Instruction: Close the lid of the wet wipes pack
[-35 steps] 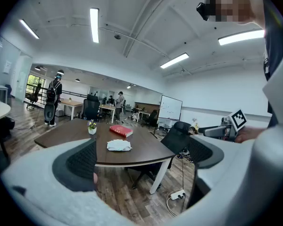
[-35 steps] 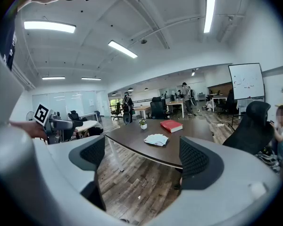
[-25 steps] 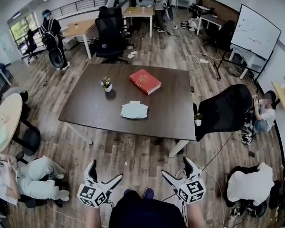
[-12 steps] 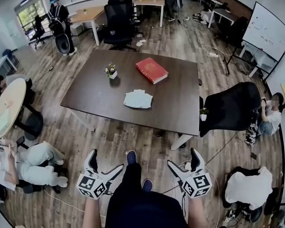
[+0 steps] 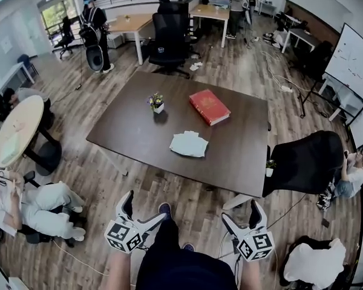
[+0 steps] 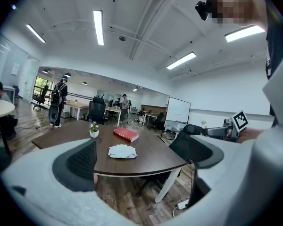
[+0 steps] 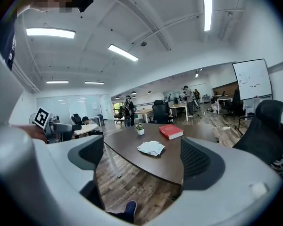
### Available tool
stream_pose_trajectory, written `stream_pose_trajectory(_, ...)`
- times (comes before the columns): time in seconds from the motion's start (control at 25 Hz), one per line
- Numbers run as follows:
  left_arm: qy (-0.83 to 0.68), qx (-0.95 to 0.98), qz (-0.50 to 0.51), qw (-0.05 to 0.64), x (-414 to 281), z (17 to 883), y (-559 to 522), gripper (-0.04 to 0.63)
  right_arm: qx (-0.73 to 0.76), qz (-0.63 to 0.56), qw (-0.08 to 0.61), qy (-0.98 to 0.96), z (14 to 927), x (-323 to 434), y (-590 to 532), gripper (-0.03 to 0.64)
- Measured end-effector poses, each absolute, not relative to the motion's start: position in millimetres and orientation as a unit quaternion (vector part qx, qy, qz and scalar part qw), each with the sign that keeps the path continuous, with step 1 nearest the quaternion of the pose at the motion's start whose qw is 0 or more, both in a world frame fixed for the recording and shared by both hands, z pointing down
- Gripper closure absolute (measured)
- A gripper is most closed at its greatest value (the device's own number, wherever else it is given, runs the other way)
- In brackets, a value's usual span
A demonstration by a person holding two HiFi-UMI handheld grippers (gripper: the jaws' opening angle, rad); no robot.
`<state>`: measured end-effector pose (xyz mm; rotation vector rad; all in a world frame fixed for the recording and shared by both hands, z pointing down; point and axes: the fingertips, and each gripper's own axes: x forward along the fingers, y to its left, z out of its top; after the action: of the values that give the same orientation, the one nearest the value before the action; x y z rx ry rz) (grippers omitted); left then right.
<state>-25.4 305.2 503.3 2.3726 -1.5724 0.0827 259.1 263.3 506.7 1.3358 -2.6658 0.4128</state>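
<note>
The white wet wipes pack lies flat near the middle of the dark brown table; it also shows in the left gripper view and the right gripper view. Whether its lid is up I cannot tell from this distance. My left gripper and right gripper are held low in front of my body, well short of the table's near edge. Both stand open with nothing between the jaws. In the gripper views the left gripper and the right gripper frame the table from afar.
A red book and a small flower pot sit on the table beyond the pack. A black office chair stands at the table's right corner. A seated person is at my left, a round table beyond.
The view has shifted: the table with the pack sits further right and slightly closer. Both grippers stay open and low. One foot has stepped forward between them.
</note>
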Motion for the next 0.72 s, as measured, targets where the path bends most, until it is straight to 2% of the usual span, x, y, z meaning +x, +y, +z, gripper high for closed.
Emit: stream_pose_trajectory(0.72,-0.531,0.83,0.036,0.165,-93.5,521.6,159.5,-0.005,0.439,0.172,0.072,-0.879,522.5,177.6,121.8,0.095)
